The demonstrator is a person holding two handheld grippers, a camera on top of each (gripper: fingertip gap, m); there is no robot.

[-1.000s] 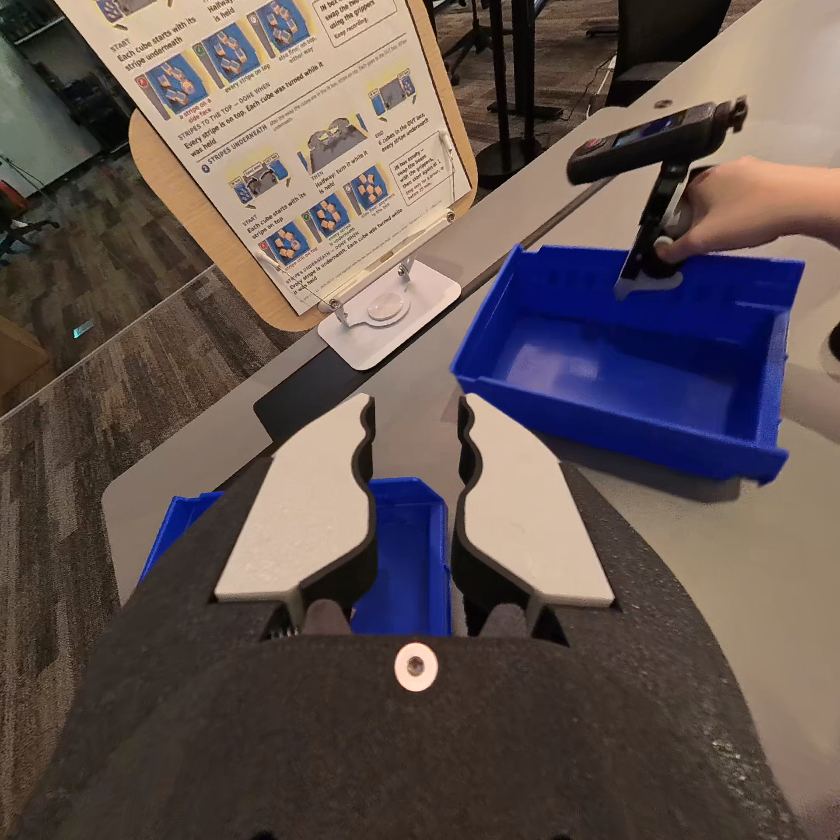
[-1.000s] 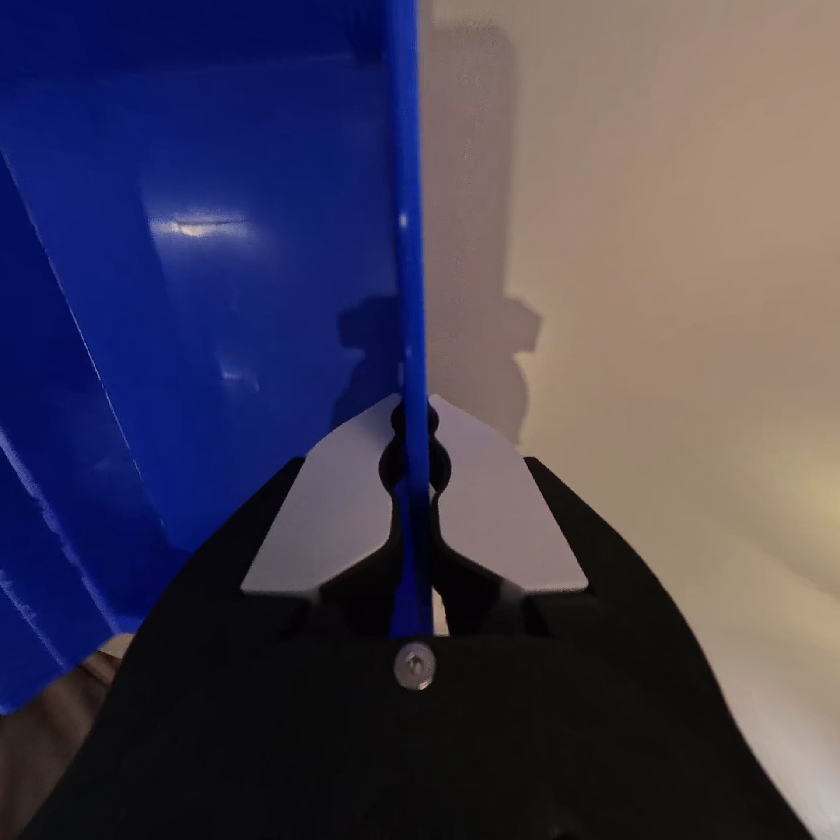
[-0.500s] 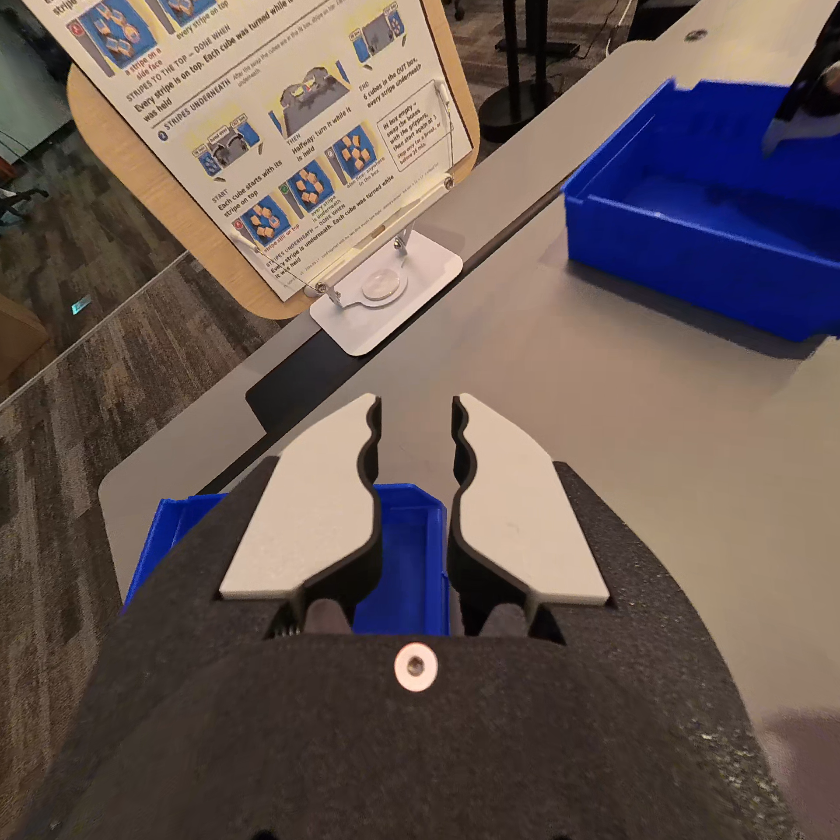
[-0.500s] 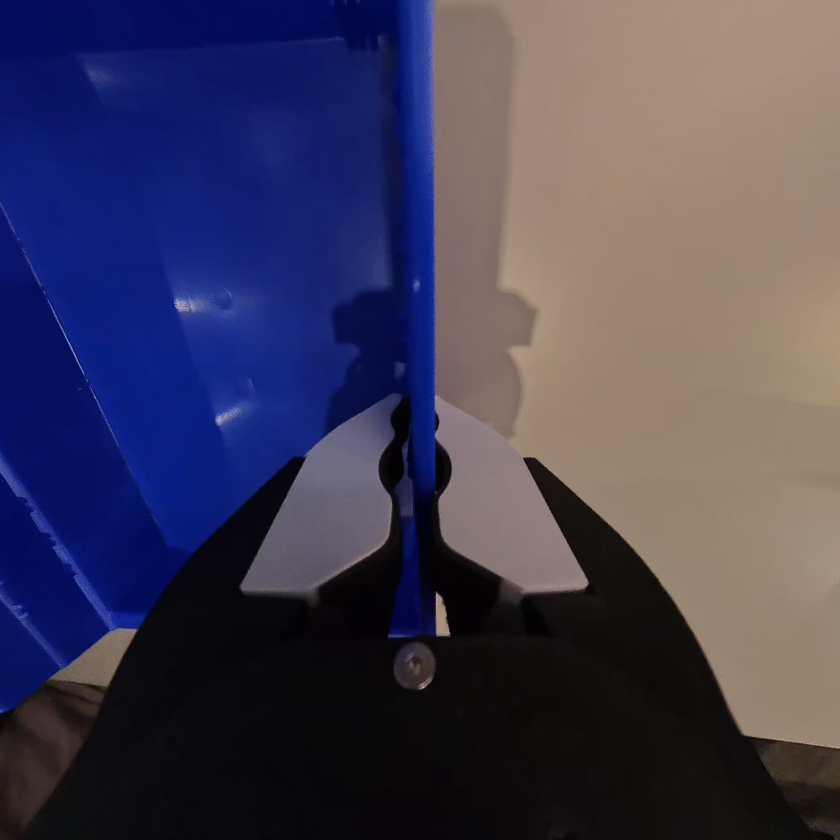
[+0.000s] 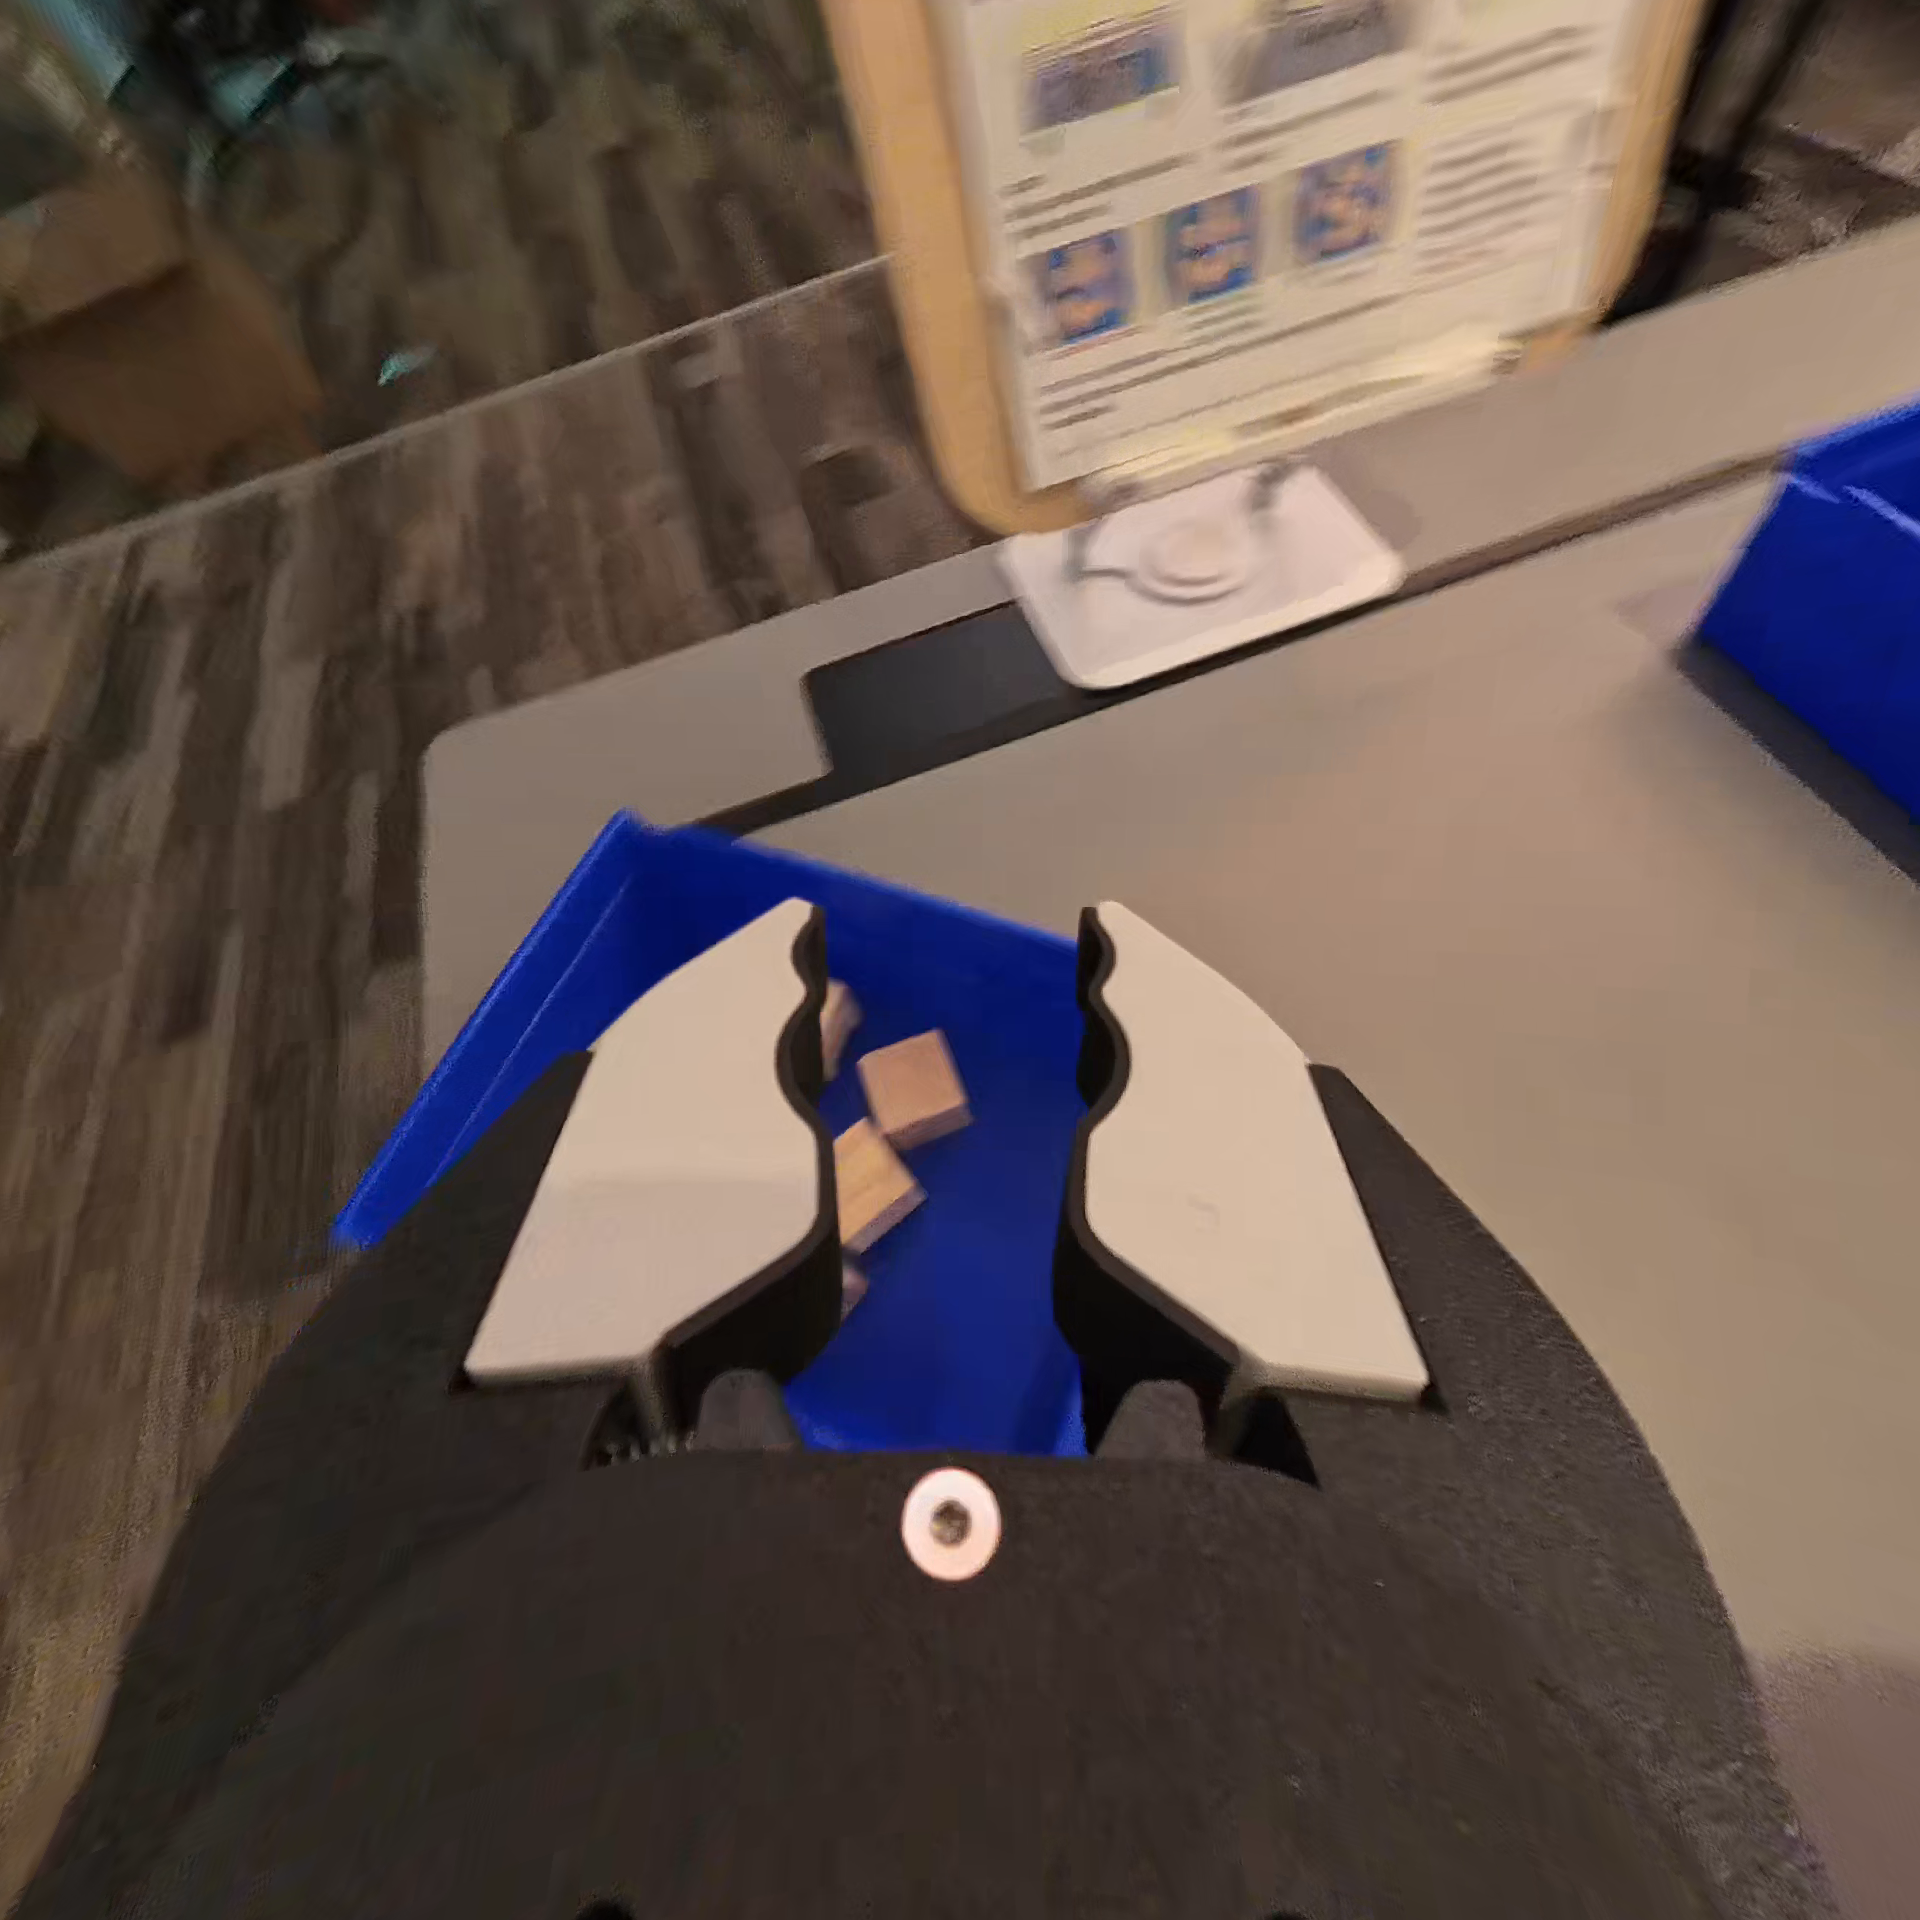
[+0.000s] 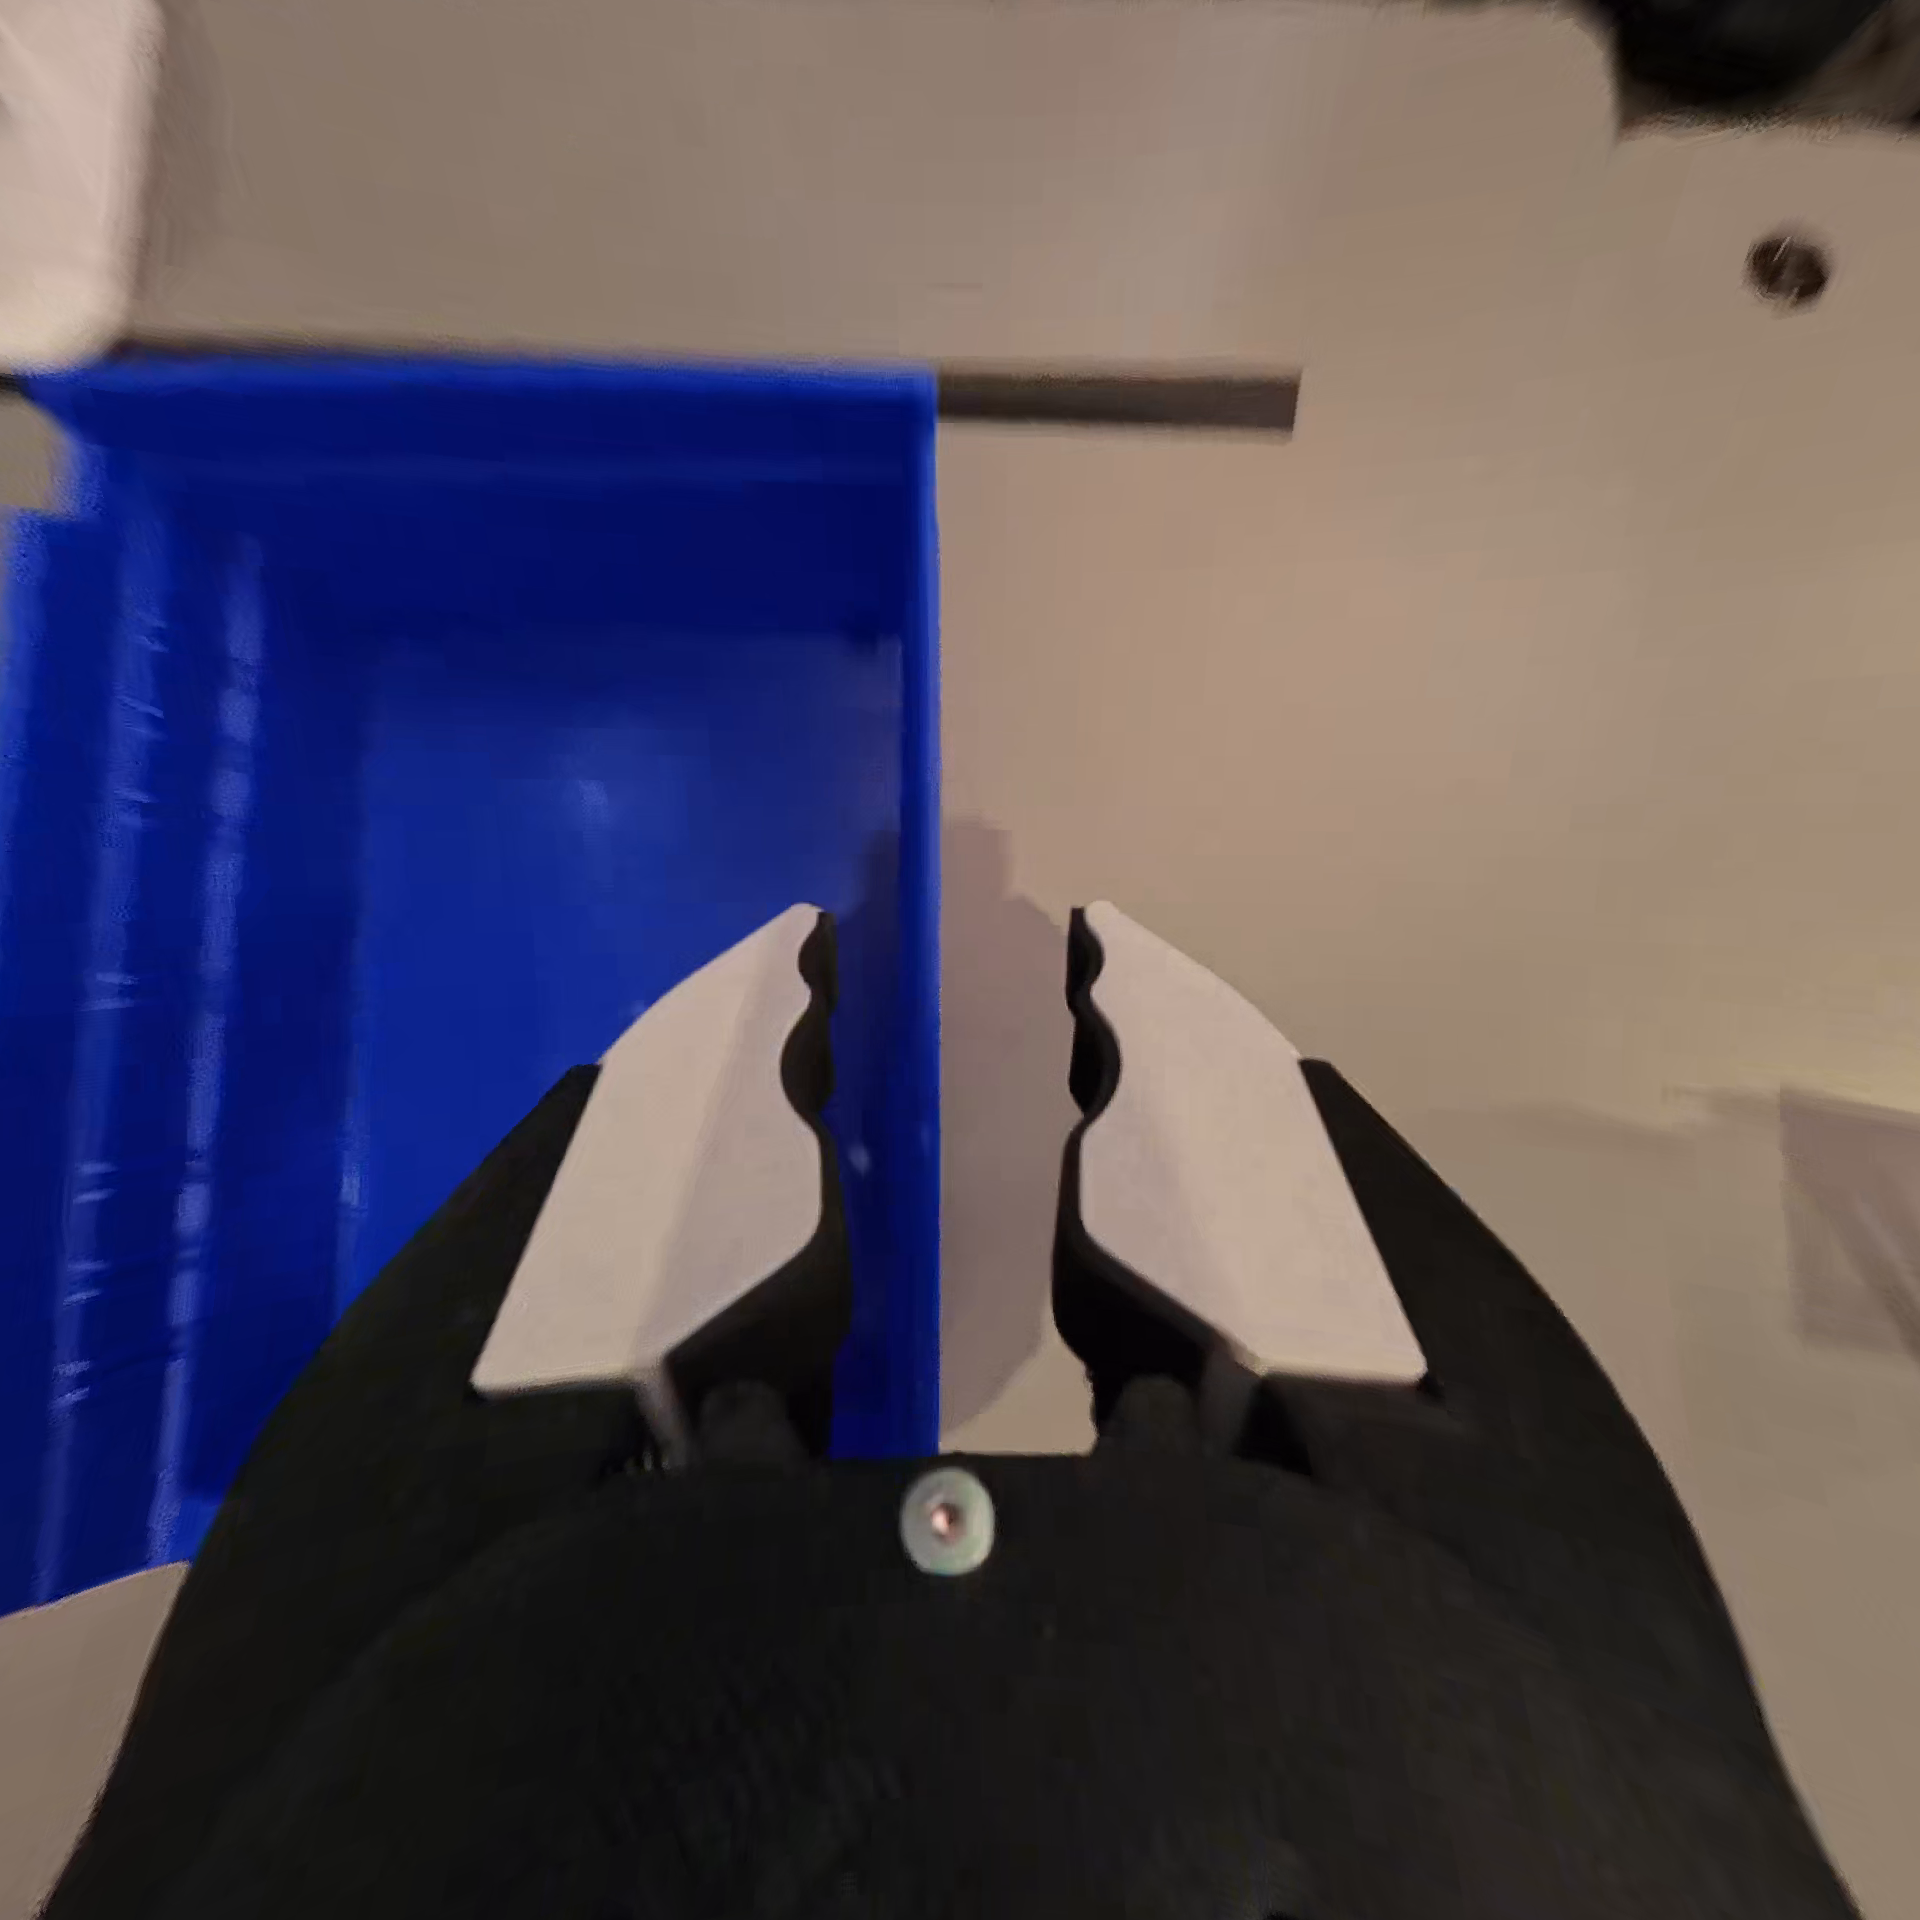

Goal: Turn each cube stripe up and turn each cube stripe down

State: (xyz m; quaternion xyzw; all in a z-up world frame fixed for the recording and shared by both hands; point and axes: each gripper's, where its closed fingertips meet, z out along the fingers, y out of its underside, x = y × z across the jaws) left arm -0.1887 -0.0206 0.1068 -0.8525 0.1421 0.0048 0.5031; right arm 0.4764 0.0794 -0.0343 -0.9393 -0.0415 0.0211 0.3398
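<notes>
Tan cubes (image 5: pixel 914 1088), blue bin (image 5: pixel 582 956)

This looks like an office or lab space set up for recording handling trials. A plain grey desk (image 5: pixel 1403 935) with a dark cable slot (image 5: pixel 935 686) stands on grey-brown patterned carpet tile (image 5: pixel 208 727), the sort laid in commercial rooms. On the desk a printed instruction sheet (image 5: pixel 1247 208) with small pictures is clipped to a wooden board on a white stand (image 5: pixel 1205 582), near blue plastic bins (image 6: pixel 468 727), and a cardboard box (image 5: pixel 135 312) sits on the floor beyond.
</notes>
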